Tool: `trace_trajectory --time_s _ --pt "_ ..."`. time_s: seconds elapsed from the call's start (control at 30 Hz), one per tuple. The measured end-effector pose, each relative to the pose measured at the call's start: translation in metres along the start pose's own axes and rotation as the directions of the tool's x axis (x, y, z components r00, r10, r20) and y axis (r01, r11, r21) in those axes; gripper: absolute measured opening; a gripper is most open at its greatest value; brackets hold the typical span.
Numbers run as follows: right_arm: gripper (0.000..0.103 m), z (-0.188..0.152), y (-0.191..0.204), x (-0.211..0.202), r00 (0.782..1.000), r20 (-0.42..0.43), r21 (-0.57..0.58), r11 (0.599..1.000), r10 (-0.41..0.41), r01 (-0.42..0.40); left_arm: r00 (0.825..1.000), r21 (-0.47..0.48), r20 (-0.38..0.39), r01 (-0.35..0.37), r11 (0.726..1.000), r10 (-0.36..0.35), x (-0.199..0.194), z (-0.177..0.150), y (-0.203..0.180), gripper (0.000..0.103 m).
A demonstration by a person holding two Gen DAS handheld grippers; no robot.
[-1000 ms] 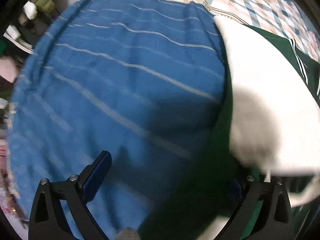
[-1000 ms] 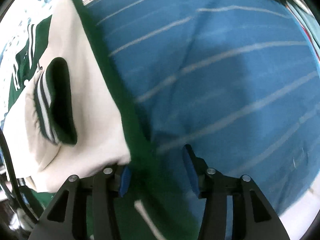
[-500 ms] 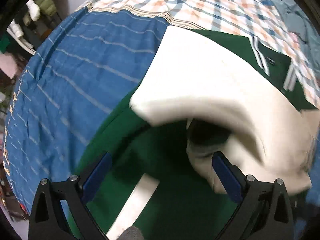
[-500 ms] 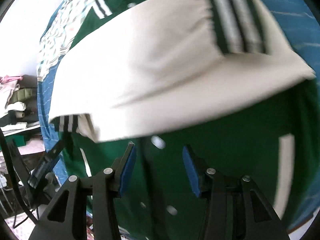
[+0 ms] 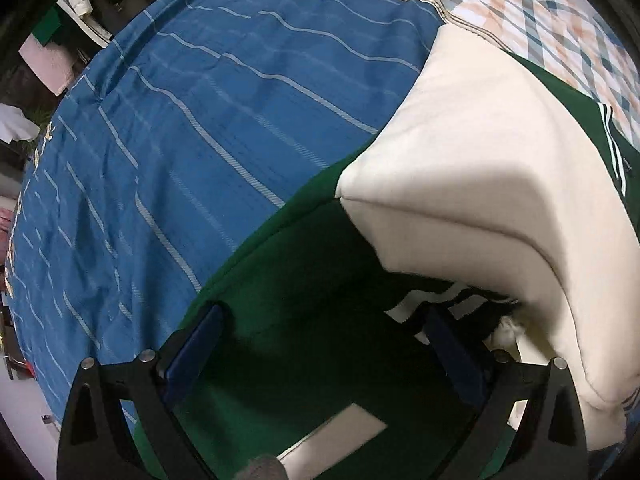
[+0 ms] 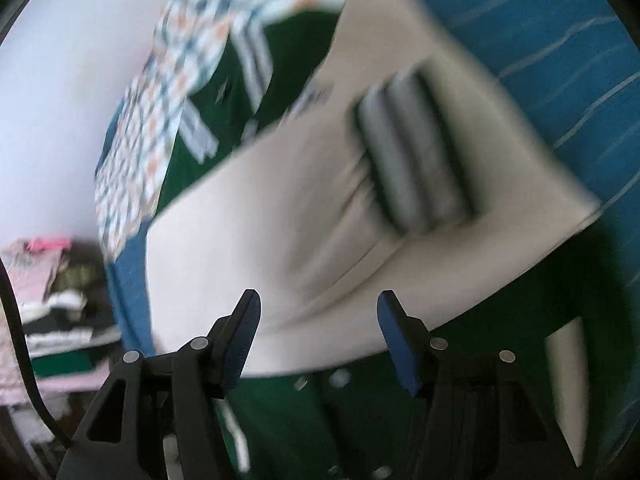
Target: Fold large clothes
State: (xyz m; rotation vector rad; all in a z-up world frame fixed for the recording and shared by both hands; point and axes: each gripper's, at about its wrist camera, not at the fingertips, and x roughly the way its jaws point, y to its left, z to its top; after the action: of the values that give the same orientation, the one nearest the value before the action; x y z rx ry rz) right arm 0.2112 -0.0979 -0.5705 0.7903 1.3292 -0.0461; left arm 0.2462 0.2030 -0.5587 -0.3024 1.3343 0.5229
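A green jacket (image 5: 304,320) with cream sleeves (image 5: 480,168) lies on a blue striped bedspread (image 5: 200,128). One cream sleeve is folded across the green body. My left gripper (image 5: 320,344) is open just above the green body, with nothing between its blue pads. In the right wrist view the jacket (image 6: 288,64) shows a cream sleeve (image 6: 320,208) with a green and white striped cuff (image 6: 416,160) across it. My right gripper (image 6: 320,320) is open over that sleeve, holding nothing. This view is blurred by motion.
A checked orange and teal blanket (image 5: 540,12) lies at the far end of the bed, also in the right wrist view (image 6: 160,112). Piled clothes (image 6: 52,292) sit beside the bed on the left. A white wall (image 6: 60,80) stands behind.
Both grippers have swung from over the bedspread to over the jacket. The right gripper has opened wider. The cream sleeve now lies folded across the green body.
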Motion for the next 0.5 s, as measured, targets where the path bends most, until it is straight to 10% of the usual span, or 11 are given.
trace_trajectory --time_s 0.2,0.27,0.5 --pt "0.064 0.060 -0.038 0.018 0.992 0.031 0.024 0.993 -0.119 0.119 0.999 0.017 0.023 -0.029 0.999 0.029 0.004 0.005 -0.005 0.103" --pt "0.009 0.073 -0.036 0.033 0.980 -0.001 -0.040 0.979 -0.199 0.199 0.999 0.030 0.030 -0.036 0.999 0.036 0.003 0.003 -0.008 0.103" --pt "0.008 0.081 -0.021 -0.028 0.954 0.159 -0.166 0.945 -0.256 0.282 0.995 0.060 0.062 -0.078 0.995 0.074 0.002 0.015 -0.012 0.103"
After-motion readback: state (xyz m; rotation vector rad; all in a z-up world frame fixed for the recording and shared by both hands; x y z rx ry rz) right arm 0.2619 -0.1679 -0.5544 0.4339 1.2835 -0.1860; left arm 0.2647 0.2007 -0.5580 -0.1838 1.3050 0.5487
